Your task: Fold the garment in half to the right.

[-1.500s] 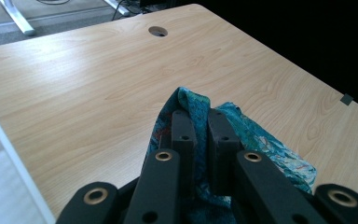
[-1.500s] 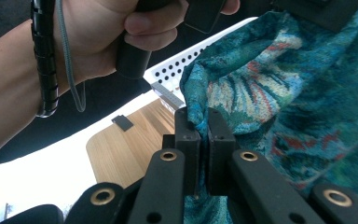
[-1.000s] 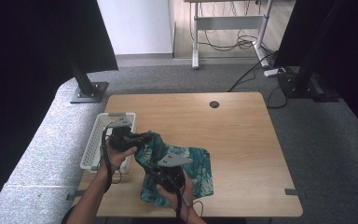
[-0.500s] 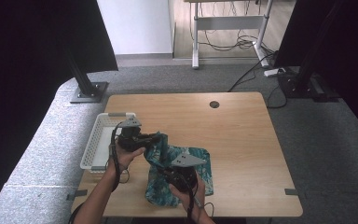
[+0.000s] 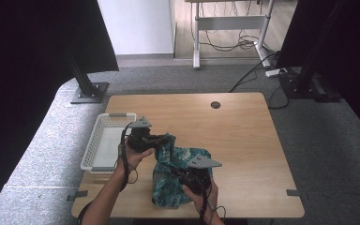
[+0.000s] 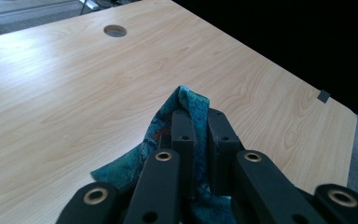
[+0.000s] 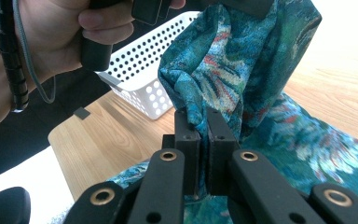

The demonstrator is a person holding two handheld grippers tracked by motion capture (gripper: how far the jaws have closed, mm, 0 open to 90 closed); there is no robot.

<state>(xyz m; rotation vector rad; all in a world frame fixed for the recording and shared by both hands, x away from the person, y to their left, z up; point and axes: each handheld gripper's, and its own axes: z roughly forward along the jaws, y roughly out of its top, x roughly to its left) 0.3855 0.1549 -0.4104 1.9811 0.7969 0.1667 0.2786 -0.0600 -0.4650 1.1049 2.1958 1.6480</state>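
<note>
A teal patterned cloth (image 5: 178, 173) lies rumpled on the wooden table (image 5: 234, 136) near its front edge. My left gripper (image 5: 165, 139) is shut on the cloth's upper left corner and holds it lifted beside the basket. In the left gripper view the jaws pinch a fold of the cloth (image 6: 186, 105). My right gripper (image 5: 176, 172) is shut on another edge of the cloth, lower and toward the front. The right gripper view has the cloth (image 7: 242, 65) hanging up from the jaws toward the left gripper, held by a hand (image 7: 51, 42).
A white perforated basket (image 5: 104, 146) stands at the table's left edge, close to the left hand. A round cable hole (image 5: 215, 104) sits at the back of the table. Dark curtains, stands and cables surround the table on the grey floor.
Both hands have shifted right with the cloth, the left one away from above the basket. The cloth is more gathered and lifted between the two grippers.
</note>
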